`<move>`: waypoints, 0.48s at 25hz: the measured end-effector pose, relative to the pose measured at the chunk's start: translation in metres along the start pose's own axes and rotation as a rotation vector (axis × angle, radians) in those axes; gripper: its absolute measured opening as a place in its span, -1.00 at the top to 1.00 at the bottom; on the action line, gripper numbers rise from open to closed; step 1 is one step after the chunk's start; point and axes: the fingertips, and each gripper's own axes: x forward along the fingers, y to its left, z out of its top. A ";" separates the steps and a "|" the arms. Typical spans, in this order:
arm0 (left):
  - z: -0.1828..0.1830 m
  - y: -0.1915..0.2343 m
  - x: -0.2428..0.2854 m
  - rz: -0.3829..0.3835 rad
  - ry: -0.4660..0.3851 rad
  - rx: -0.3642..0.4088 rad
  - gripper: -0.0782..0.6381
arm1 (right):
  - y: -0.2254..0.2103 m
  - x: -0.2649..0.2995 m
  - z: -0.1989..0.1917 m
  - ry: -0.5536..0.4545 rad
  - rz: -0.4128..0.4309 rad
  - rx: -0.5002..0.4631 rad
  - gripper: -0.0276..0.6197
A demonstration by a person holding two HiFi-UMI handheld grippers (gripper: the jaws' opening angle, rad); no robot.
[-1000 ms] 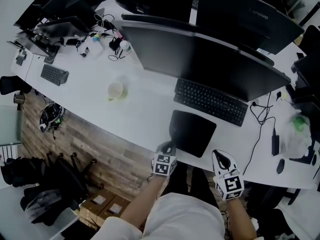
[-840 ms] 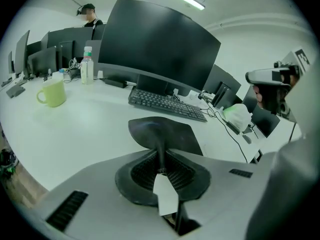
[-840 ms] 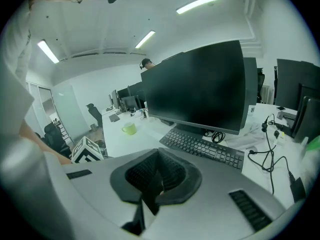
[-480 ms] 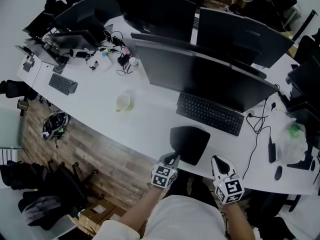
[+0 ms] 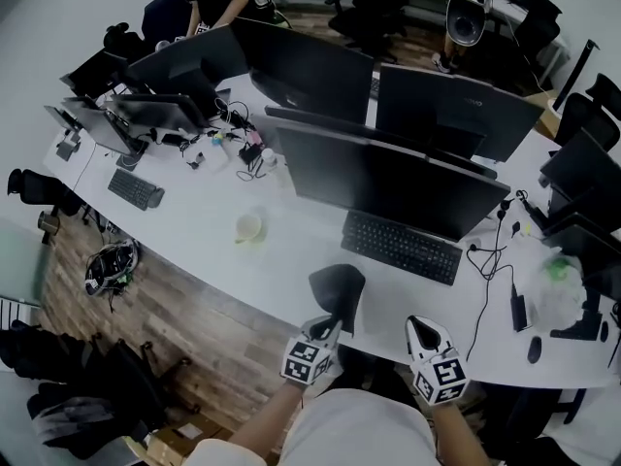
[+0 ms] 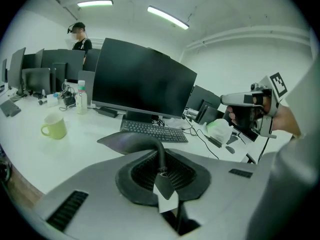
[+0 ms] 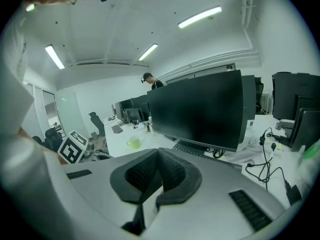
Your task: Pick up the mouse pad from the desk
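Mouse pad (image 5: 337,286), black and bowed, is held clear of the white desk (image 5: 194,212) by one edge, pinched in the left gripper (image 5: 331,322) above the desk's front edge. That gripper's jaws are all but closed, with the thin sheet clamped between their ribbed pads. In the left gripper view the sheet curls up and away from the grip, its free end floating over the desktop in front of the black keyboard (image 5: 402,246).

The right gripper (image 5: 419,328) is held near it, on the person's right, jaws pressed together with nothing between them. It touches neither the mouse pad nor the desk.

Behind the keyboard stands a wide dark monitor (image 5: 383,178), its screen blank, with more screens ranged along the curved desk beyond. A green mug (image 5: 250,227) sits alone on the bare surface to the left, well apart from both tools. Black cables (image 5: 488,260) trail across the desk at the right. Wooden floor (image 5: 184,304) shows below the desk's near edge. A person (image 6: 79,36) in dark clothing stands at the far end of the room.
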 end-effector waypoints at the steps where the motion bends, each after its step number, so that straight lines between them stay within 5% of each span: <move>1: 0.003 0.000 -0.005 0.002 -0.010 0.002 0.66 | 0.002 -0.002 0.002 -0.007 0.002 -0.009 0.88; 12: 0.046 -0.024 -0.058 -0.013 -0.138 0.016 0.66 | 0.008 -0.031 0.021 -0.045 0.027 -0.059 0.88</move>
